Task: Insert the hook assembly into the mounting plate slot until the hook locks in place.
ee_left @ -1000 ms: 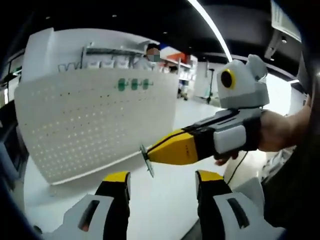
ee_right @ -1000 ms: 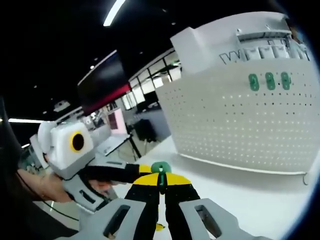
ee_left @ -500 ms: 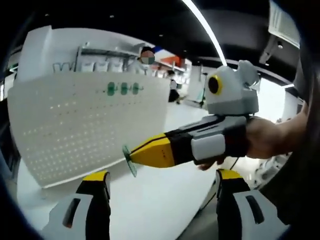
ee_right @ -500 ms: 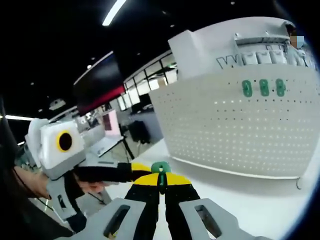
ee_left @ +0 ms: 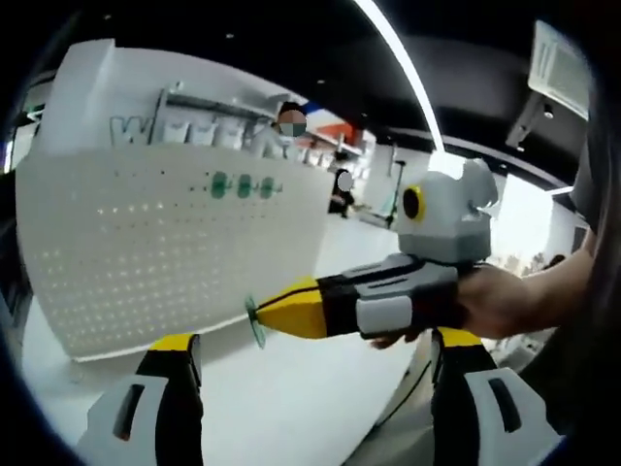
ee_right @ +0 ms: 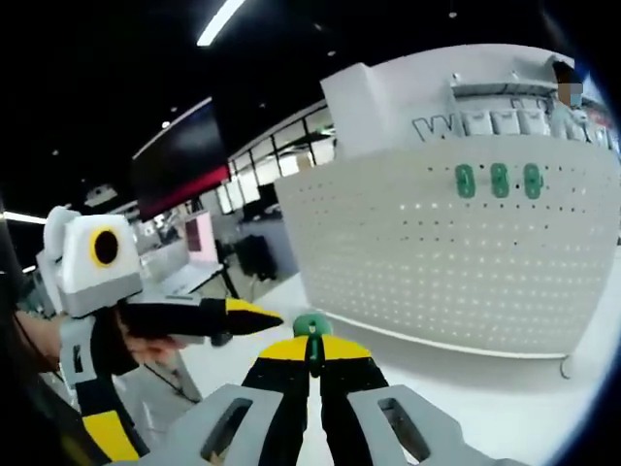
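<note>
My left gripper (ee_left: 309, 393) has light grey bodies with dark slots, ending in black jaws capped yellow. My right gripper (ee_right: 312, 351) matches: grey shells with slotted openings, black jaws with yellow tips. In the left gripper view its body is black, grey and white, with a thin dark cable hanging beneath it.
</note>
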Tool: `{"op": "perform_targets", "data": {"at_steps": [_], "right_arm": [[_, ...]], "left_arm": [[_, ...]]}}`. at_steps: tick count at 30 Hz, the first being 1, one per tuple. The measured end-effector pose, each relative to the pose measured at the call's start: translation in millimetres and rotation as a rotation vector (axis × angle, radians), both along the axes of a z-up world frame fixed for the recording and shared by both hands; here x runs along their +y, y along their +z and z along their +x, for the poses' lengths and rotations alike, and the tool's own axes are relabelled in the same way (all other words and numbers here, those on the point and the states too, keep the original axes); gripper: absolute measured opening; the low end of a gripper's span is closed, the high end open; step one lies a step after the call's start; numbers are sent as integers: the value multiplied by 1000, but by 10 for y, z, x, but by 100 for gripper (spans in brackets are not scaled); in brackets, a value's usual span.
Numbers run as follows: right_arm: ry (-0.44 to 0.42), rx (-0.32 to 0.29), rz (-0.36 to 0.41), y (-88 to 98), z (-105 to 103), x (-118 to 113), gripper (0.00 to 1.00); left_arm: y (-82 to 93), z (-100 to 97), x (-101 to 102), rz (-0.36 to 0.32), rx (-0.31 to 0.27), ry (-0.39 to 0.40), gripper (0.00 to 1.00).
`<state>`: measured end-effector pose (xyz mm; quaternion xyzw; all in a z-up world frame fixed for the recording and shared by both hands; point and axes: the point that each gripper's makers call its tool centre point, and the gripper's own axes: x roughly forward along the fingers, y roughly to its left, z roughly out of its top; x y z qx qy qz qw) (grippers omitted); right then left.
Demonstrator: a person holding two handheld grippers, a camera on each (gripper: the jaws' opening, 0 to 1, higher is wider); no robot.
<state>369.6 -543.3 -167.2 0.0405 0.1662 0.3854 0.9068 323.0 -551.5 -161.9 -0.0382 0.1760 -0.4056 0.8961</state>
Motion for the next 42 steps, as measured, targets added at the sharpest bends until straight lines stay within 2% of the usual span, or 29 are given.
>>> {"op": "perform_targets", "data": {"at_steps": [1,3,6,12,24,27,32,38,42], "right_arm": [[-12,-18,-8,13,35,-26,0],[-39,-19,6,19,98,-75,0],[-120,-12,41,15,253,-218,0],[-209,-100,16,122,486,-422,0],[-368,-205,-9,382,1005,-931,0],[-400,-215,-10,416,1105,-1056,0],[-468,-251,-9,572,1354,-1343,0],[-527,-310,-49,752,1603,-1671,0],[-558,-328,-43,849,1708,-1833,0]], "left_arm": [[17,16,29,-2,-5,11,100],[34,95,133,34,-58,57,100],[2,118,216,93,-75,75,100],[49,150,348,98,-85,95,100],[63,223,576,124,-87,147,100],[60,242,630,120,-81,159,100],[137,260,656,104,-91,169,100],[210,303,673,104,-108,176,100],[194,346,710,89,-100,188,100]]}}
